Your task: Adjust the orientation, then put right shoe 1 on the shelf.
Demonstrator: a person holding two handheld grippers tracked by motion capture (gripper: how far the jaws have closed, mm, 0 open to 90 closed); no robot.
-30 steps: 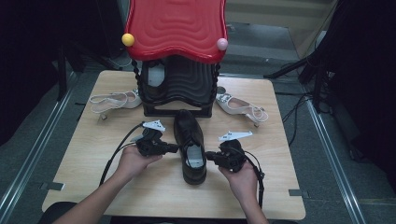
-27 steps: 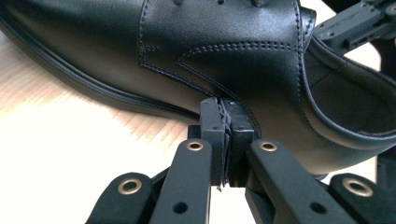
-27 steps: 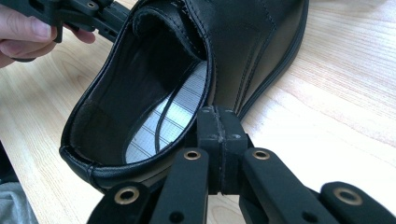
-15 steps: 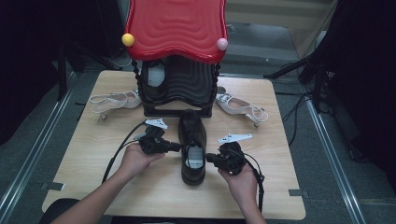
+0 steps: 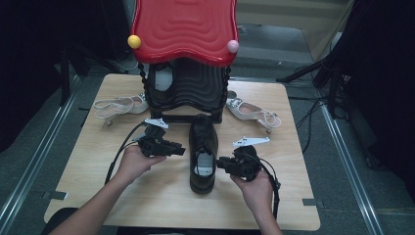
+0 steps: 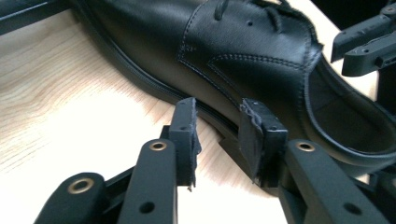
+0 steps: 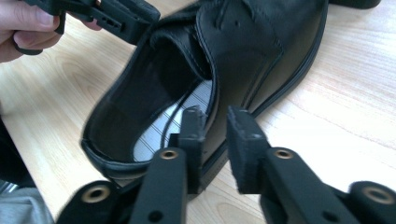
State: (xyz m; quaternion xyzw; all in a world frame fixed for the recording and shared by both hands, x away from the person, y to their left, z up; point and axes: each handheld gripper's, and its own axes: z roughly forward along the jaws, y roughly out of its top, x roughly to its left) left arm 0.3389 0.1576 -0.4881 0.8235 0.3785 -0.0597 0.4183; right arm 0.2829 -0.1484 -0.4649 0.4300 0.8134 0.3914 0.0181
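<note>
A black leather lace-up shoe (image 5: 203, 149) lies flat on the wooden table (image 5: 88, 161), toe toward the rack. My left gripper (image 5: 180, 150) sits at its left side, my right gripper (image 5: 221, 163) at its right side near the heel. In the left gripper view, the jaws (image 6: 217, 112) have just been opening and stand apart in front of the shoe's sole edge (image 6: 154, 84), gripping nothing. In the right gripper view, the jaws (image 7: 215, 116) have also just been opening, close against the shoe's side wall (image 7: 243, 60) without pressing on it.
A black shoe rack with a red wavy top (image 5: 186, 34) stands at the table's back, just beyond the shoe's toe. A white strappy sandal (image 5: 120, 104) lies left of it and another (image 5: 252, 113) lies right. Bare table runs along the front edge.
The shoe has turned slightly to lie straighter on the table. Both hands stay beside it, almost where they were.
</note>
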